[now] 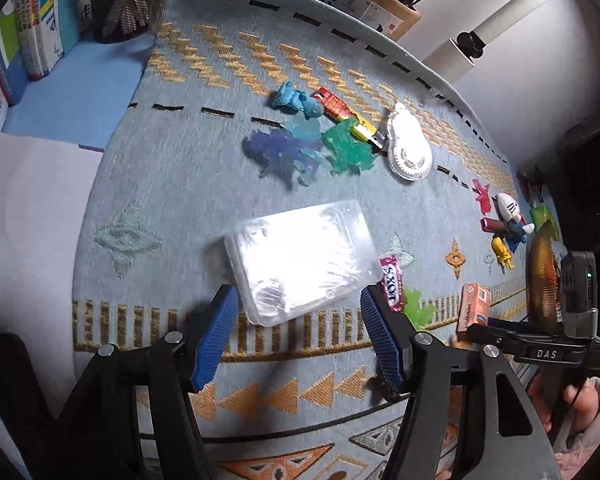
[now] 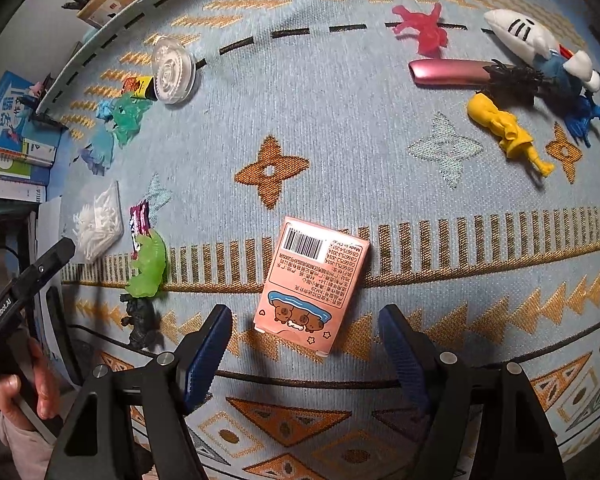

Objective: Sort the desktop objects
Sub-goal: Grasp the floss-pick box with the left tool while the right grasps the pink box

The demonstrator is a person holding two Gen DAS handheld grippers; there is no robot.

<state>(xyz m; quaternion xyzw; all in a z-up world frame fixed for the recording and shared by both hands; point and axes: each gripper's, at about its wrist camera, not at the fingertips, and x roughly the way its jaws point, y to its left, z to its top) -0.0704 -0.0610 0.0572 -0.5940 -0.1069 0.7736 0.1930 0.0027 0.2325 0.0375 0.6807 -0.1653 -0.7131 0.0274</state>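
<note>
Blue ribbed pads of the left gripper (image 1: 296, 338) stand parted over a patterned tablecloth (image 1: 148, 184), released and holding nothing, with a clear plastic case (image 1: 300, 258) lying flat just beyond the fingertips. Seen from the other wrist, the right gripper (image 2: 306, 350) is likewise spread and empty, its jaws flanking the near end of a pink card box (image 2: 312, 286) that rests label-up on the cloth, pads clear of its sides.

Both hands appear poised at the reaching stage of the sort, each lined up on its own item. Translucent toy figures in blue, purple and green already cluster beside a white tape dispenser (image 1: 410, 148) at the cloth's far edge, while a red figure (image 2: 422, 32), a yellow figure (image 2: 506, 132), a pink tube (image 2: 448, 73) and a small plush doll (image 2: 540, 46) lie scattered to the right.

Next, each gripper would likely need to drop lower so its pads bracket the case and the box squarely before closing; the case looks slick and wide for the present gap.
</note>
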